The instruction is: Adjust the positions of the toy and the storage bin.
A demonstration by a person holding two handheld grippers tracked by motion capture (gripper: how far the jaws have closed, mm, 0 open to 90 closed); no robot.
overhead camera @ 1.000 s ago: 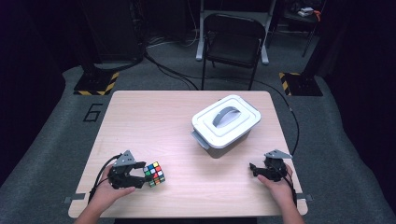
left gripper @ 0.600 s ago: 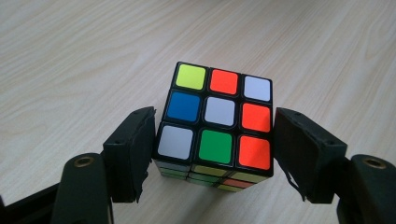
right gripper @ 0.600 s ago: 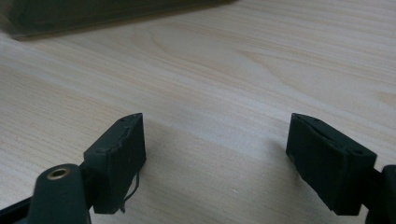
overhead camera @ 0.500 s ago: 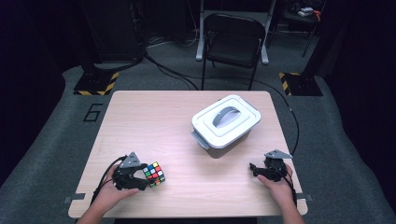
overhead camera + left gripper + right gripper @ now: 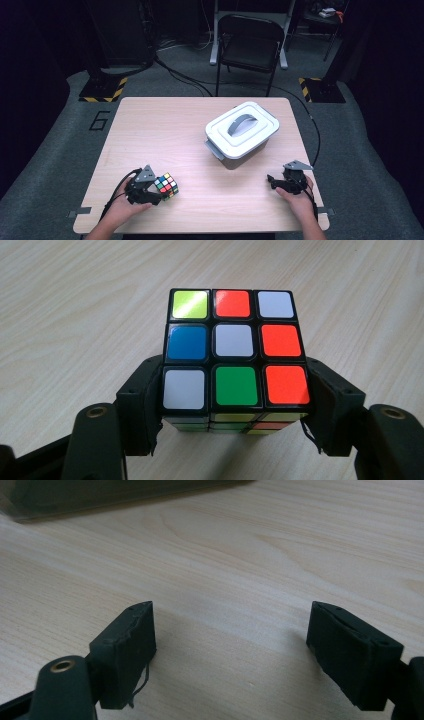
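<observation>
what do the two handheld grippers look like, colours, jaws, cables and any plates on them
Both are black. The left gripper and the right gripper each carry a grey three-cornered plate on top and trail a black cable back along the forearm. Seen from their own cameras, the jaws end in blocky matte black pads on arms with brass-coloured rivets. No sleeves show; the forearms are bare.

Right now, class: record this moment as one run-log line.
left tool: just closed on multicoloured puzzle cube | right tool: open over pale wooden table | lidded white plastic box: untouched
</observation>
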